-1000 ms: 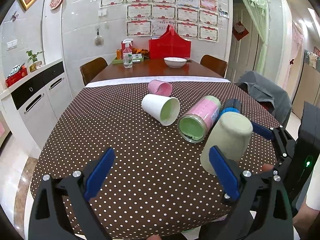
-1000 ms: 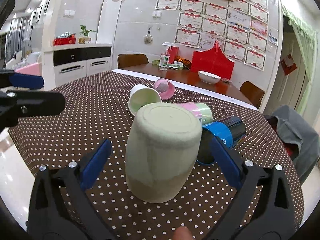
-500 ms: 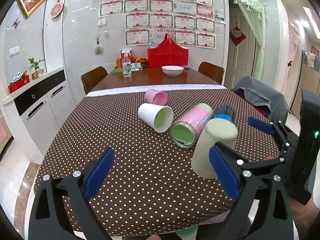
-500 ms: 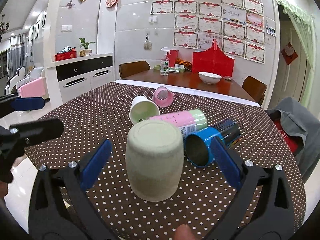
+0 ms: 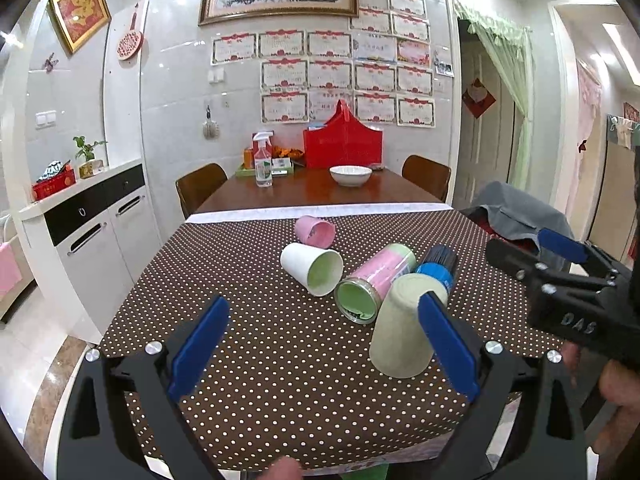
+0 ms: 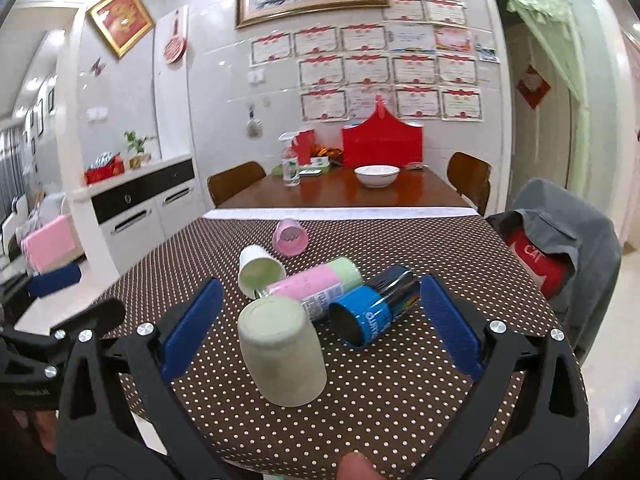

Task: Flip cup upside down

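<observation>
Cup upside down, jaws let go.
The pale green cup (image 6: 282, 354) stands mouth-down on the dotted tabletop (image 6: 400, 400), low in the frame, so the flip looks done. Both the right gripper (image 6: 320, 332) and left gripper (image 5: 324, 346) hold their jaws wide, grasping nothing.

Pale sage-green matte tapered cup (image 5: 404, 328), one piece. Opaque, slightly speckled finish, no handle visible. Pose: inverted, flat closed base uppermost, wider rim down on the brown white-dotted tablecloth (image 5: 260, 344); stands upright, in the right wrist view (image 6: 280, 356) leaning a little through lens curve. Location: near the table's front edge, right of centre. Nothing grips it; free-standing.
</observation>
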Demonstrator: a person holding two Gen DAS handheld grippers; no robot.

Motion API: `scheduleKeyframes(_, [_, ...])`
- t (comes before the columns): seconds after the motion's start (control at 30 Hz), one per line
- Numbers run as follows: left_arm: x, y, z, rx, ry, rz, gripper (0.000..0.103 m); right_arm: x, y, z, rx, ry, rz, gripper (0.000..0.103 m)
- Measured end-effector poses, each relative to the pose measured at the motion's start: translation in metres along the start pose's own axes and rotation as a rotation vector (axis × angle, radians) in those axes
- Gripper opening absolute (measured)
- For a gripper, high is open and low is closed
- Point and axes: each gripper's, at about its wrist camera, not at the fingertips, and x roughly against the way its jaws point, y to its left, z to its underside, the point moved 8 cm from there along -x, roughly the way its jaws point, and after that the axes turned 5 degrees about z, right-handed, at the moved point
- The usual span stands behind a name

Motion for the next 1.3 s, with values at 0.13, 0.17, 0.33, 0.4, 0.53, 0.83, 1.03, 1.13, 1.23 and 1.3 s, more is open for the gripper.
scheduleKeyframes(0.13, [0.009, -0.002, -0.002, -0.002, -0.014, -0.023, 0.094, 0.019, -0.006, -0.004, -0.022, -0.016, -0.001, 0.097])
scheduleKeyframes(0.17, [0.011, -0.003, -0.003, 0.0, -0.018, -0.031, 0.094, 0.022, -0.008, -0.004, -0.03, -0.018, -0.004, 0.097])
scheduleKeyframes(0.33, [0.025, -0.009, -0.004, -0.004, -0.035, -0.06, 0.094, 0.04, -0.012, -0.006, -0.055, -0.03, 0.003, 0.097])
scheduleKeyframes(0.4, [0.032, -0.012, -0.003, -0.006, -0.04, -0.078, 0.094, 0.044, -0.012, -0.006, -0.058, -0.029, 0.006, 0.097])
scheduleKeyframes(0.53, [0.044, -0.014, -0.006, -0.008, -0.059, -0.118, 0.094, 0.055, -0.01, -0.007, -0.052, -0.043, 0.011, 0.097])
scheduleKeyframes(0.83, [0.069, -0.018, -0.011, -0.015, -0.092, -0.153, 0.094, 0.068, -0.008, -0.006, -0.051, -0.041, 0.02, 0.097])
scheduleKeyframes(1.03, [0.074, -0.018, -0.014, -0.018, -0.103, -0.164, 0.094, 0.07, -0.006, -0.005, -0.047, -0.044, 0.024, 0.097])
scheduleKeyframes(1.13, [0.076, -0.017, -0.013, -0.014, -0.105, -0.164, 0.094, 0.07, -0.004, -0.004, -0.043, -0.044, 0.025, 0.097])
scheduleKeyframes(1.23, [0.078, -0.015, -0.014, -0.009, -0.11, -0.168, 0.094, 0.07, -0.003, -0.004, -0.044, -0.042, 0.021, 0.097])
scheduleKeyframes(1.3, [0.078, -0.015, -0.014, -0.01, -0.108, -0.172, 0.094, 0.07, -0.003, -0.003, -0.043, -0.042, 0.02, 0.097])
